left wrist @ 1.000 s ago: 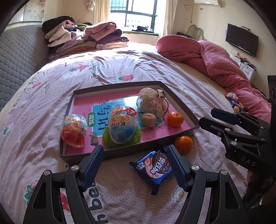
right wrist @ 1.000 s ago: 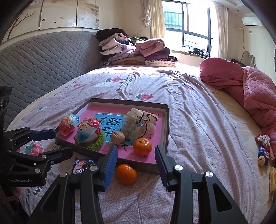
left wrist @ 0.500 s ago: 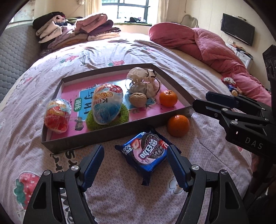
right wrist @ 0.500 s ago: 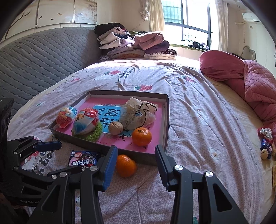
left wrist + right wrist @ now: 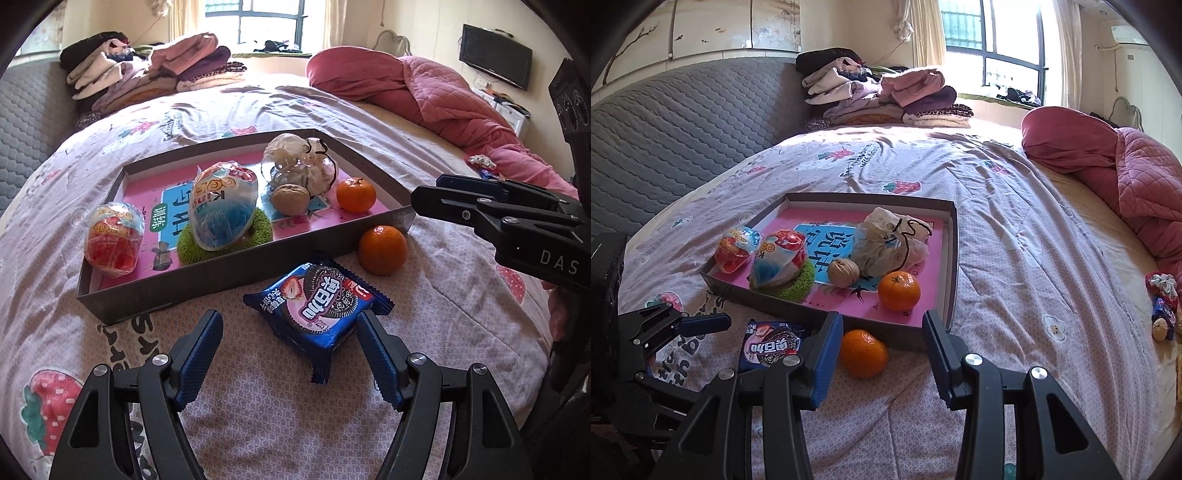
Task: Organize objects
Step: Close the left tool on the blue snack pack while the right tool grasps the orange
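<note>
On the bed (image 5: 258,406), just in front of the tray (image 5: 207,280), lies a blue cookie pack (image 5: 317,306), flat on the quilt and turned a little askew. An orange (image 5: 382,249) sits beside it, near the tray's corner. Inside the tray are another orange (image 5: 355,194), a walnut (image 5: 290,199), a tied plastic bag (image 5: 299,166), and two wrapped egg-shaped sweets (image 5: 112,240).

The left gripper (image 5: 288,347) hangs over the pack with its jaws wide apart; the pack's near end lies between the blue pads (image 5: 199,354), but nothing touches it. The right gripper (image 5: 882,354) waits over the loose orange, jaws roughly half apart and empty, the fruit just ahead of its left pad.

I'd say the pack is next to go into the tray. It looks light and thin, with a slick, crinkly film wrapper that could slide between the pads. The cookies inside are brittle, so a hard squeeze would likely crack them. The best hold seems to be across the narrow middle of the pack, pads on the two long edges, not on the crimped end flaps, which would fold and slip. The soft quilt gives underneath, so the pads can press down around the pack's sides before they close.
</note>
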A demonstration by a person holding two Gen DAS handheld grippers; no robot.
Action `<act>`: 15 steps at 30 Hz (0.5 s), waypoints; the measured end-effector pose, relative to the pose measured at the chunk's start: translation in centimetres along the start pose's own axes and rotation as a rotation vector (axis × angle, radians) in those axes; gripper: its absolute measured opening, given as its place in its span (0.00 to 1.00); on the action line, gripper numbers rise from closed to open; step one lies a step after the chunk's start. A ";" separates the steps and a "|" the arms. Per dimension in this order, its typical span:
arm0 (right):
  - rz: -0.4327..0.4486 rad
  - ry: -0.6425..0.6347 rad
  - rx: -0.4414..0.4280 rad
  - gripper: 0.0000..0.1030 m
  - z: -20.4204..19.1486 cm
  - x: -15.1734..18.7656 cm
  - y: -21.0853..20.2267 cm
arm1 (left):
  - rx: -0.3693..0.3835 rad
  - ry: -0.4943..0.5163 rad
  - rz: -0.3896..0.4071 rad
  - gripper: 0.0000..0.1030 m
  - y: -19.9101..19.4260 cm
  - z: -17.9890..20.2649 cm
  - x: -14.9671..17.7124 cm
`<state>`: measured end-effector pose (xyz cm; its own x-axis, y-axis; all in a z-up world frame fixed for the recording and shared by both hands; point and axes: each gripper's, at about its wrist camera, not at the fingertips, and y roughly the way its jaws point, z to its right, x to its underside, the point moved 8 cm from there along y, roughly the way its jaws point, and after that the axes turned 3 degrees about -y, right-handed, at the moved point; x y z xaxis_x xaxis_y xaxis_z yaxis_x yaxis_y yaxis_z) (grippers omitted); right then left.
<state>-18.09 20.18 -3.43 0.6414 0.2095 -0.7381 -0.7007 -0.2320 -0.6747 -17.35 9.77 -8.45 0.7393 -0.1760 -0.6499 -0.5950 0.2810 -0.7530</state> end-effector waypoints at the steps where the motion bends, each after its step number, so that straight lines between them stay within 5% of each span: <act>1: 0.000 -0.004 0.001 0.43 0.0 0.0 0.0 | 0.005 0.003 -0.001 0.74 0.1 0.0 0.0; 15: -0.075 -0.020 -0.040 0.43 -1.2 1.8 2.0 | 0.065 0.078 0.026 0.77 1.6 0.7 -0.2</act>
<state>-17.94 18.91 -6.04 0.6846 0.2469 -0.6859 -0.6377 -0.2531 -0.7276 -18.20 10.90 -9.47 0.6954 -0.2403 -0.6772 -0.5903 0.3463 -0.7291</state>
